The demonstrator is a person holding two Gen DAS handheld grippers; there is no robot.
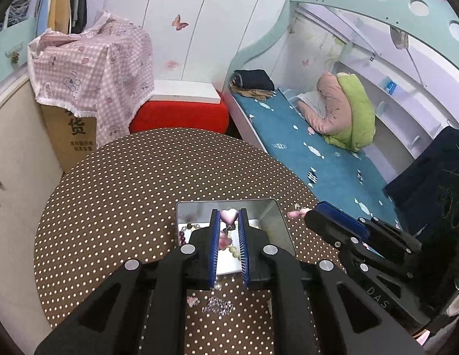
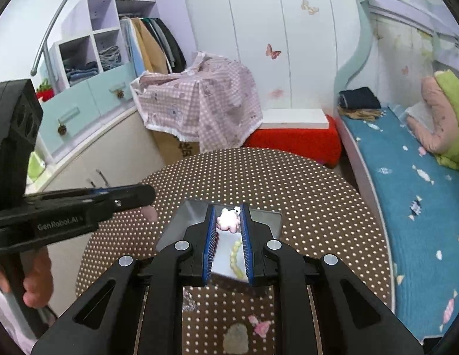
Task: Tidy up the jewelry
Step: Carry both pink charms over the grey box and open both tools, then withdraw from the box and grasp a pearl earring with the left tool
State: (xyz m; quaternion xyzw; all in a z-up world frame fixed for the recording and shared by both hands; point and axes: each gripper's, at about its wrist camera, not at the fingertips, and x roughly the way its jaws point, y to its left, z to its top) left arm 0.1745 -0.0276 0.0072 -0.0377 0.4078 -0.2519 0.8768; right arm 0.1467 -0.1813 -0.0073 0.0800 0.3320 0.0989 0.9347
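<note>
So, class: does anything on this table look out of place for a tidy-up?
Yes. A sparkly bracelet and small pink charm lie loose on the dotted tablecloth, outside the metal tin where other beads sit.

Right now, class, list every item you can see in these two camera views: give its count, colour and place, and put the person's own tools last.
Heart charm: one, pink, between left gripper's fingers above the tin.
Flower charm: one, pink, between right gripper's fingers above the tin.
Tin box: one, silver, open, on the table.
Bead strand: one, pale green, inside the tin.
Table: one, brown with white dots.
Stool: one, red, behind the table.
Bed: one, teal sheet, at right.
Left gripper: one, black, blue pads.
Right gripper: one, black, blue pads.
</note>
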